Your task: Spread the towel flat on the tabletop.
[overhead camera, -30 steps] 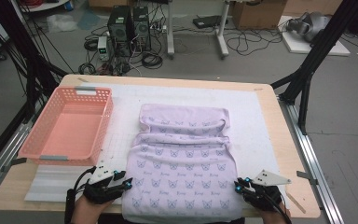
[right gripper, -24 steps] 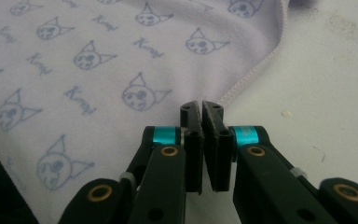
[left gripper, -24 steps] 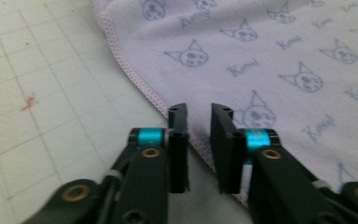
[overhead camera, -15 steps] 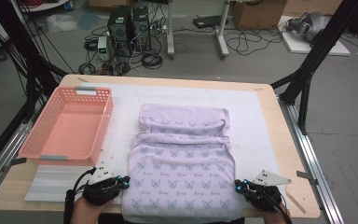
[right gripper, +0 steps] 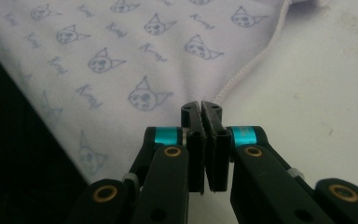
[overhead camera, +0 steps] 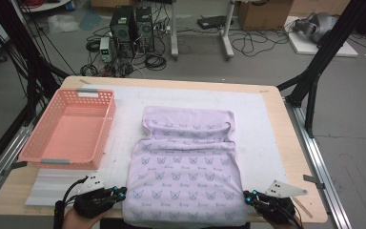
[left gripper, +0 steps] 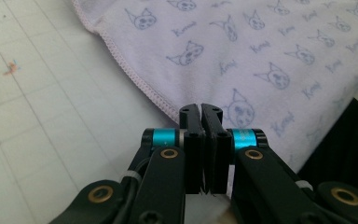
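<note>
At the near edge of the surface (overhead camera: 286, 157), both jaws are closed, the left gripper (overhead camera: 117, 192) and right gripper (overhead camera: 250, 197) each pinching a near corner of the purple towel (overhead camera: 188, 167), which stretches away from them.

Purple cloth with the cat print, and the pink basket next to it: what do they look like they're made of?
The purple cloth looks like soft knit or terry fabric, matte: it drapes in folds and has a stitched hem, though the exact fibre can't be told. The pink basket looks like moulded plastic, slightly glossy, with lattice-perforated walls and a smooth floor.
</note>
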Available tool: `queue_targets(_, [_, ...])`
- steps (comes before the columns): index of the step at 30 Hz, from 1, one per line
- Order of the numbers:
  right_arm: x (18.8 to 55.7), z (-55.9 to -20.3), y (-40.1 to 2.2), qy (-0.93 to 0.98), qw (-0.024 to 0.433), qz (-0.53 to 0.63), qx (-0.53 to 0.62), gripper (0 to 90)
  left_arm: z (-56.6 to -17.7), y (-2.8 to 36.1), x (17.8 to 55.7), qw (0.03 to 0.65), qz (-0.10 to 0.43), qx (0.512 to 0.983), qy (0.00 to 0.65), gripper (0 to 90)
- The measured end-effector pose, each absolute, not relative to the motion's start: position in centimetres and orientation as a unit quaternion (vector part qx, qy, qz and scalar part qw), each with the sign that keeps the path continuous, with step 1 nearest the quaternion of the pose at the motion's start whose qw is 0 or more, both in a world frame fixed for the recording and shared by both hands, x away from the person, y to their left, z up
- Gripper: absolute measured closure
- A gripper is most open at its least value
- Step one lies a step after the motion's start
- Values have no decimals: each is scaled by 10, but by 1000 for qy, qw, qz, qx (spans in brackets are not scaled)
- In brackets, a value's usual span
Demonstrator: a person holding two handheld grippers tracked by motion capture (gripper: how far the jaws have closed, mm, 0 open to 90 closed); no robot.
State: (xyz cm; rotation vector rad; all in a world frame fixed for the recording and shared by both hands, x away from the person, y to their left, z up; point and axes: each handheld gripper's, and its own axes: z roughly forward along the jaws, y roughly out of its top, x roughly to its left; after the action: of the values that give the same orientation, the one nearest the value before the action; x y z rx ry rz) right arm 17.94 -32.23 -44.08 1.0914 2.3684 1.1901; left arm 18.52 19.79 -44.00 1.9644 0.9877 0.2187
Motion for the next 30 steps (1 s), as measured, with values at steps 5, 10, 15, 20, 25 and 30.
queue_targets(5, [162,-434,-326,817,122,425,370,887,-438,203,166,443,76,804,389,874])
queue_targets(10, [140,-425,-324,830,98,420,354,877,-438,208,144,445,75,808,377,860])
queue_targets(15, [144,-425,-324,809,128,419,392,612,-433,212,158,476,99,770,414,491])
queue_targets(20, [175,-430,-310,801,168,393,420,645,-437,198,193,469,122,759,434,498])
queue_targets(25, [198,-445,-299,804,166,360,443,720,-451,179,218,441,109,775,439,537])
queue_targets(30, [197,-445,-299,808,149,369,435,880,-452,174,210,427,143,789,418,868])
